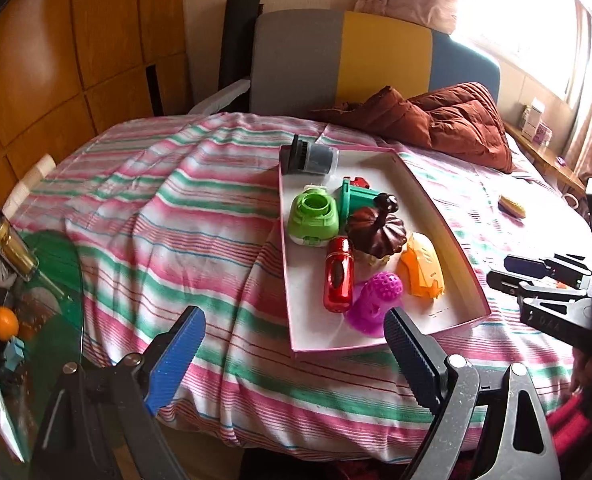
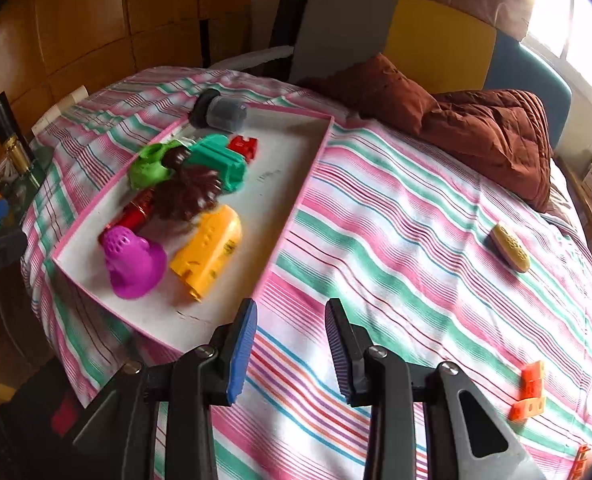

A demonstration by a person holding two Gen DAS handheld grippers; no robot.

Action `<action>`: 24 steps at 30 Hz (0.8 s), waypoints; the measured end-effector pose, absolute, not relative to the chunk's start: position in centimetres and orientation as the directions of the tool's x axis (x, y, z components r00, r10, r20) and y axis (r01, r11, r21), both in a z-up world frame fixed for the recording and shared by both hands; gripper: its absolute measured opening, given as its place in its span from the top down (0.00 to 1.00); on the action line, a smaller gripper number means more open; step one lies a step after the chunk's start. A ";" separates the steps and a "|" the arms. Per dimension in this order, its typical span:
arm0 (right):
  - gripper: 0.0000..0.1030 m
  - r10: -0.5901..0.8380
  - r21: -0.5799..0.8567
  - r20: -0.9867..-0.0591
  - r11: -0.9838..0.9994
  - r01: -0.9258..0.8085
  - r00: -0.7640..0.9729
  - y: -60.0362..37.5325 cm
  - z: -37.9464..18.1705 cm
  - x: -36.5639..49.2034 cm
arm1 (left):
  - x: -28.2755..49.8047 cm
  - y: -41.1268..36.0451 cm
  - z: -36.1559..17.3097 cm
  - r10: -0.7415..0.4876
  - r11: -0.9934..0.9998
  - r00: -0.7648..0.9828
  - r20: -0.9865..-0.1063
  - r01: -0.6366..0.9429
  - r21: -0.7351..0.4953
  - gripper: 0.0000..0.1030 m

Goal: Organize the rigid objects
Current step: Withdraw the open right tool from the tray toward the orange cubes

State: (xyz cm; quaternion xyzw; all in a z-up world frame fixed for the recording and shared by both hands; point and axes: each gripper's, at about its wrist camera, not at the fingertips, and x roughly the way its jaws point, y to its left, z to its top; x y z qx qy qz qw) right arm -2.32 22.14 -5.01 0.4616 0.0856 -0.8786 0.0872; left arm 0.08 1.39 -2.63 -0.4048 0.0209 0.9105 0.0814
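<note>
Toy-filled tray [image 2: 287, 216] just ahead-left of the empty, parted right hand-held gripper [image 2: 291, 354].

Toys are crowding the left half of the pink-rimmed tray [image 2: 296, 204]: the purple cup [image 2: 133, 260], orange shell [image 2: 207, 248], brown piece [image 2: 187, 194], green holder [image 2: 151, 166] and teal block [image 2: 219, 160] are lying touching or just beside one another, leaving no passage between them. Bare floor is showing along the tray's right wall and at its near end. A grey cylinder [image 2: 221, 114] is blocking the far left corner. Right of the tray the striped bedspread [image 2: 396, 220] is lying open, broken only by the yellow corn piece [image 2: 510, 247] toward the right edge and orange blocks [image 2: 530, 392] near the right corner. The brown quilt [image 2: 488, 136] is closing off the far edge.
</note>
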 end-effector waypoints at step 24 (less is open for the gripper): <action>0.66 0.026 0.022 -0.853 -0.996 -0.086 -0.521 38.4 -5.6 -1.3 | -0.4 4.6 -1.7 0.177 -0.970 -0.646 -0.743 -0.243 -0.020 0.11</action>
